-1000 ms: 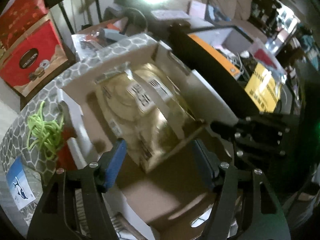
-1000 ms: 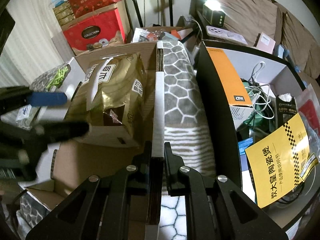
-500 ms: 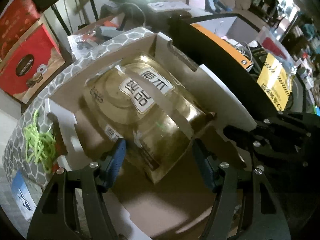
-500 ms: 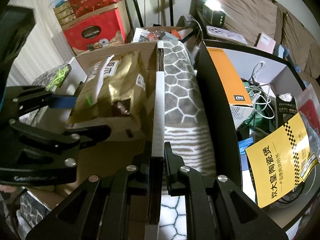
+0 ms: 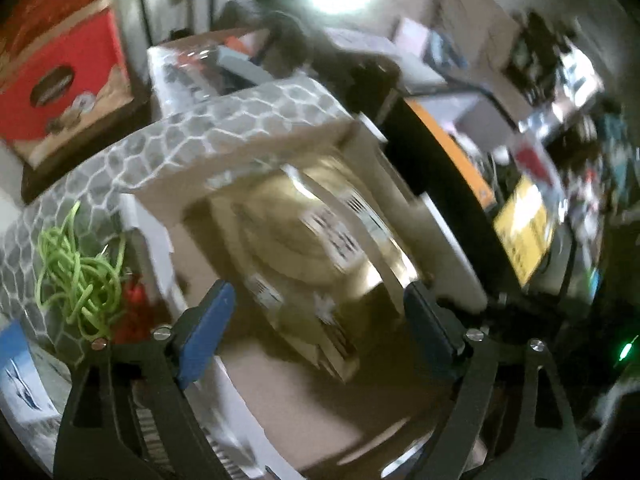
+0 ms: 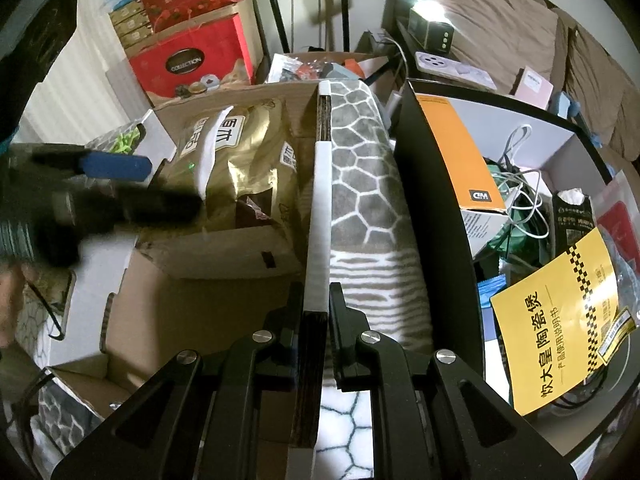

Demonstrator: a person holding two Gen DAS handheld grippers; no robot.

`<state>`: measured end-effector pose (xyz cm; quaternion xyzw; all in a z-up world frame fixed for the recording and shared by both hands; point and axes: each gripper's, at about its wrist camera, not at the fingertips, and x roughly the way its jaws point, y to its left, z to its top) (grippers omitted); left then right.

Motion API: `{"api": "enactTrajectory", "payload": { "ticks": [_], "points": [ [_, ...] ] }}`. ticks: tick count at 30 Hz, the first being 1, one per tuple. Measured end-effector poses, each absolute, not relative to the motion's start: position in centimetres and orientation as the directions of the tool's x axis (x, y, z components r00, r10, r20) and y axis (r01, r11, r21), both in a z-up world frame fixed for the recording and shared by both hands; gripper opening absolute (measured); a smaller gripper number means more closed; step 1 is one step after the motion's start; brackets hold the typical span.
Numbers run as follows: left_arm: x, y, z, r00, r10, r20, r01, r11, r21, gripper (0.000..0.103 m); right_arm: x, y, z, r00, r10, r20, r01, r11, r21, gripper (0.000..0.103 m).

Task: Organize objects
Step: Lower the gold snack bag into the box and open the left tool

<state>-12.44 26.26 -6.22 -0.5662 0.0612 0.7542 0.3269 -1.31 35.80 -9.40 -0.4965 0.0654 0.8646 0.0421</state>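
On my far left, in the left wrist view, a tangle of green cord [image 5: 78, 280] lies on the honeycomb-patterned cover [image 5: 132, 160], just outside the cardboard box [image 5: 328, 412]. Behind it stands a red gift box [image 5: 64, 80], blurred here and sharper in the right wrist view [image 6: 192, 60].

My left gripper [image 5: 320, 320] hangs over the open box with its blue pads [image 5: 204, 332] spread wide and opening further — the near corner of the gold bag [image 5: 316, 240] sits in the gap between them, but neither pad presses on it. The bag lies inside the box, its white strap running across the top, up against the far wall. From the right wrist view I see the same bag [image 6: 236, 168] resting on a folded inner flap, with the left gripper [image 6: 160, 184] as a dark blur beside it.

Moving right, my right gripper [image 6: 316, 304] is clamped on the box's upright side wall [image 6: 320, 208] — jaws pinched tight on the white-edged cardboard, the patterned cover [image 6: 360, 168] draped just beyond it.

Further right stands a black-walled bin [image 6: 432, 216] holding an orange-and-white carton [image 6: 460, 160], loose white cables [image 6: 520, 184] and a yellow leaflet [image 6: 560, 320] with a checkered edge. At the back a small lamp [image 6: 430, 26] glows.
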Motion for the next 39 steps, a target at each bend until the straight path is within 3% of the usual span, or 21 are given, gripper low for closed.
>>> {"api": "enactTrajectory", "payload": {
  "ticks": [8,21,39],
  "points": [
    [-14.9,27.5,-8.5,-0.097,0.384,-0.918,-0.489,-0.822,-0.292,0.087,-1.3,35.8,-9.4,-0.504,0.007,-0.864,-0.137,-0.988,0.072,0.011],
    [-14.5,31.3,-9.3,-0.133,0.326,-0.936,-0.573,-0.796,-0.196,0.079,-1.3,35.8,-9.3,-0.503,0.009,-0.864,-0.137,-0.988,0.070,0.011],
    [-13.5,26.9,-7.3,-0.079,0.424,-0.902,-0.494,-0.803,-0.334,0.088,-1.3,36.0,-9.2,-0.505,-0.003,-0.863,-0.139,-0.987,0.084,0.011]
  ]
}}
